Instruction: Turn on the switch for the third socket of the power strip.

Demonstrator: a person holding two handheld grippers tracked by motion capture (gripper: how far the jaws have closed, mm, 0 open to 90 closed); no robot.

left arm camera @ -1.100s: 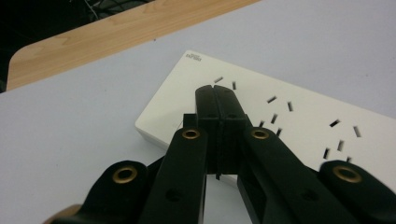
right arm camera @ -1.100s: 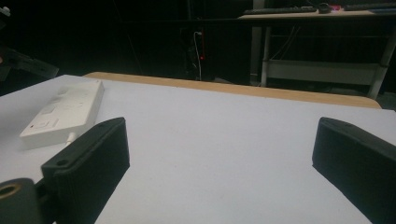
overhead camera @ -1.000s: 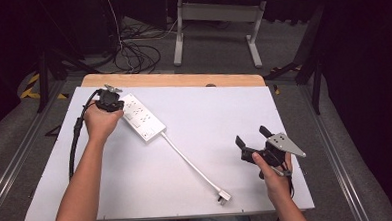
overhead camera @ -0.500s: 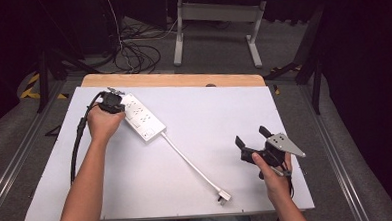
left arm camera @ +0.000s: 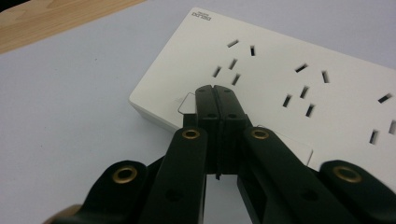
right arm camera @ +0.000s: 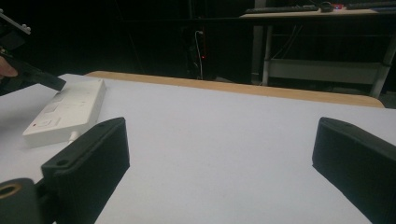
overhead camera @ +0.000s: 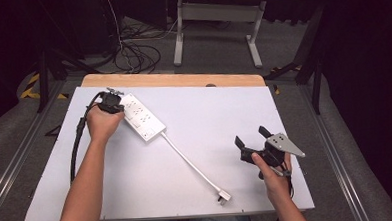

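Two grippers: we hold one in each hand over the white table [overhead camera: 244, 118].
Left gripper [overhead camera: 114, 97]: at the upper left of the high view, our jaws are clenched tight together with nothing between them, their joined tips resting on the near end of the power strip [overhead camera: 143, 118].
Contact spot: in the left gripper view the closed tips [left arm camera: 215, 95] sit on the strip's top face, just beside a small rectangular switch [left arm camera: 188, 103] near the corner; we cannot tell whether they press it or only touch beside it.
Power strip: it lies slantwise at the upper left of the table, flat, sockets up; its white cable [overhead camera: 188, 161] runs toward the lower middle and ends in a plug [overhead camera: 223, 196] lying loose on the table.
Right gripper [overhead camera: 253, 142]: at the lower right of the high view, well apart from the strip, our jaws stand released and wide, holding nothing.
Step in hand: we judge it is pressing the switch with the closed tips.
Doing it well: we should keep the jaws clenched, centre the tips on the switch, and push straight down so the strip does not slide or tip.
Risk: a slanted push may skid off onto the casing.
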